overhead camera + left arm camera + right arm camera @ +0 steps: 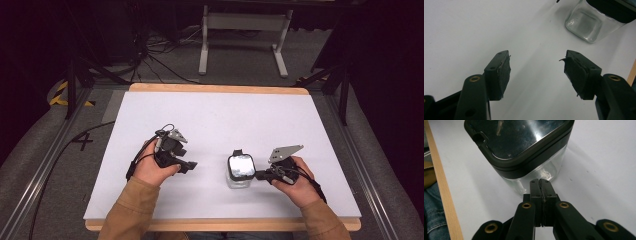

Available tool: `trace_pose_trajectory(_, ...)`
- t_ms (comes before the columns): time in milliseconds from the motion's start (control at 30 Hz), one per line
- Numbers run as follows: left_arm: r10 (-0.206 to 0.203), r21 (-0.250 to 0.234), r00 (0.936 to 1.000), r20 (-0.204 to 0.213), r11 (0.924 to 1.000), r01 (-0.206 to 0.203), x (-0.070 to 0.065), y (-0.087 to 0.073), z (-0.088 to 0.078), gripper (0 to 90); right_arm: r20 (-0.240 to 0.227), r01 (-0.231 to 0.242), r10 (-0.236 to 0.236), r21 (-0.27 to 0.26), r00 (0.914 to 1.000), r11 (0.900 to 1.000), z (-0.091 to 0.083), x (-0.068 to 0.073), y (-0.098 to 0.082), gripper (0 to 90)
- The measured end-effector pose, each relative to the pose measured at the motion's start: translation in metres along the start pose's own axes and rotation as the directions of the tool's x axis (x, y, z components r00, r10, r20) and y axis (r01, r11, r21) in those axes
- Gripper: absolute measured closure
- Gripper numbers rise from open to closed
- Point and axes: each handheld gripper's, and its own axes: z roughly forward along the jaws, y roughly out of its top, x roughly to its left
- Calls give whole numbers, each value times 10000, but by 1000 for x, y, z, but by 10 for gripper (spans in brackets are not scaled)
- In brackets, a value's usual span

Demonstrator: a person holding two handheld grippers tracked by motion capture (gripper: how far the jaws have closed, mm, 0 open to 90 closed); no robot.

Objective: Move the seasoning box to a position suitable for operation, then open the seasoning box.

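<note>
A square clear glass jar (240,172) with a black-rimmed glossy lid (521,137) stands upright on the white table. My right gripper (541,182) is shut with nothing between its pads, its tips right against the jar's glass wall below the lid; in the high view it (261,175) sits just right of the jar. My left gripper (536,62) is open and empty over bare table, with the jar (586,25) farther ahead and to its right. In the high view the left gripper (189,165) is a short way left of the jar.
The white tabletop (220,120) has a wooden edge (220,89) at the far side and another at the near side (441,190). Cables (150,55) and a white frame leg (204,45) lie on the floor beyond the table.
</note>
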Motion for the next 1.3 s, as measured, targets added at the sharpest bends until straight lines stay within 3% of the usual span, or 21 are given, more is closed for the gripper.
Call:
trace_pose_trajectory(400, 79, -32, 9999, 119, 10000, -79, -1, 2, -1, 408, 25, 115, -115, 96, 9999, 9999, -1, 2, 2, 900)
trace_pose_trajectory(567, 818, -134, 9963, 267, 9966, -815, -7, 7, -5, 479, 272, -13, 16, -124, 9996, 9999, -9, -1, 0, 900)
trace_pose_trajectory(700, 1326, -807, 9895, 572, 9885, -1278, -10, 13, -9, 564, 364, -102, 111, -259, 9993, 9996, -16, -4, -2, 900)
trace_pose_trajectory(767, 1518, -1063, 9851, 806, 9840, -1430, -12, 16, -12, 551, 418, -209, 222, -309, 9989, 9993, -19, -5, -4, 900)
trace_pose_trajectory(833, 1559, -743, 9816, 1099, 9862, -1483, -14, 21, -15, 513, 455, -322, 338, -357, 9984, 9988, -21, -7, -6, 900)
trace_pose_trajectory(900, 1328, -566, 9817, 1364, 9904, -1261, -15, 25, -17, 520, 479, -365, 385, -404, 9981, 9985, -23, -8, -8, 900)
trace_pose_trajectory(933, 1293, -698, 9825, 1337, 9902, -1209, -15, 26, -17, 549, 502, -368, 390, -427, 9980, 9984, -23, -9, -9, 900)
trace_pose_trajectory(967, 993, -919, 9844, 1455, 9920, -865, -14, 28, -18, 570, 454, -445, 465, -439, 9979, 9980, -23, -8, -10, 900)
trace_pose_trajectory(1033, 806, -1313, 9790, 1871, 9897, -564, -11, 33, -17, 562, 497, -492, 513, -423, 9974, 9979, -24, -8, -12, 900)
trace_pose_trajectory(1233, 997, -1380, 9740, 2034, 9878, -723, -21, 53, -1, 526, 615, -590, 620, -495, 9962, 9970, -27, -6, -18, 900)
trace_pose_trajectory(1300, 1009, -1294, 9758, 1940, 9886, -765, -21, 58, 4, 617, 620, -703, 732, -469, 9954, 9964, -28, -6, -20, 900)
